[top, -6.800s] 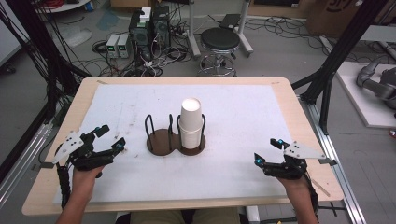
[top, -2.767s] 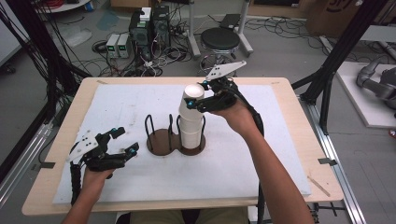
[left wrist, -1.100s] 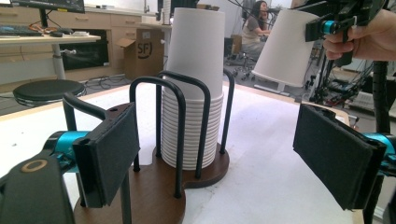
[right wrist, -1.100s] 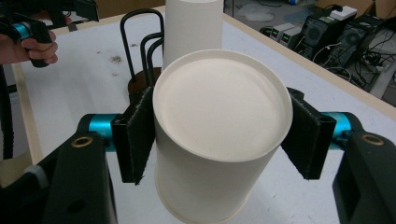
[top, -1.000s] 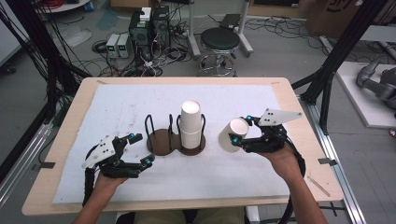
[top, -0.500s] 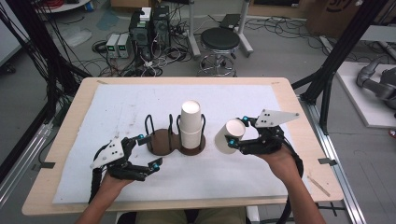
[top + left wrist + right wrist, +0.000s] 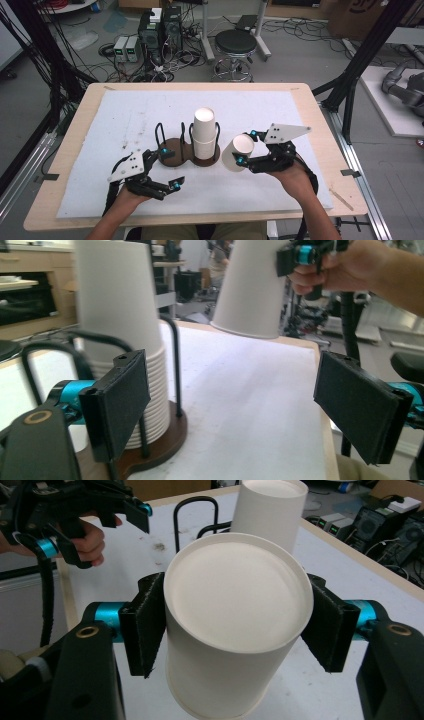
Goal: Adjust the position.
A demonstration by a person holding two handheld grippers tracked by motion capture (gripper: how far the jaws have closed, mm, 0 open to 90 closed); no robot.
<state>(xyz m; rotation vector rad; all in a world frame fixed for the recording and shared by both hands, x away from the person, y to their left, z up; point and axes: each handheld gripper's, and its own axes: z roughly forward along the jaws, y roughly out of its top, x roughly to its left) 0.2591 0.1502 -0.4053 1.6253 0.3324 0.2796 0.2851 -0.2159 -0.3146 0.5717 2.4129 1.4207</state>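
Right gripper [image 7: 243, 147] clamps its jaws on a single white paper cup [image 7: 236, 152], held tilted above the white mat [image 7: 280, 112] just right of the cup stack [image 7: 204, 132] in the dark wire holder [image 7: 172, 150], while left gripper [image 7: 170, 167], jaws spread wide and empty, sits beside the holder's near-left side.

The left gripper [image 7: 169, 168] sits low at the near left of the worktop [image 7: 75, 130], its jaws spread wide with nothing between them, held by the person's left hand [image 7: 127, 196] with the forearm coming in from the bottom edge. The right gripper [image 7: 245, 148] is raised at the right, pointing leftward, its jaws pressed on opposite sides of a white paper cup [image 7: 235, 625] held tilted on its side. The right hand [image 7: 292, 175] grips it from behind.
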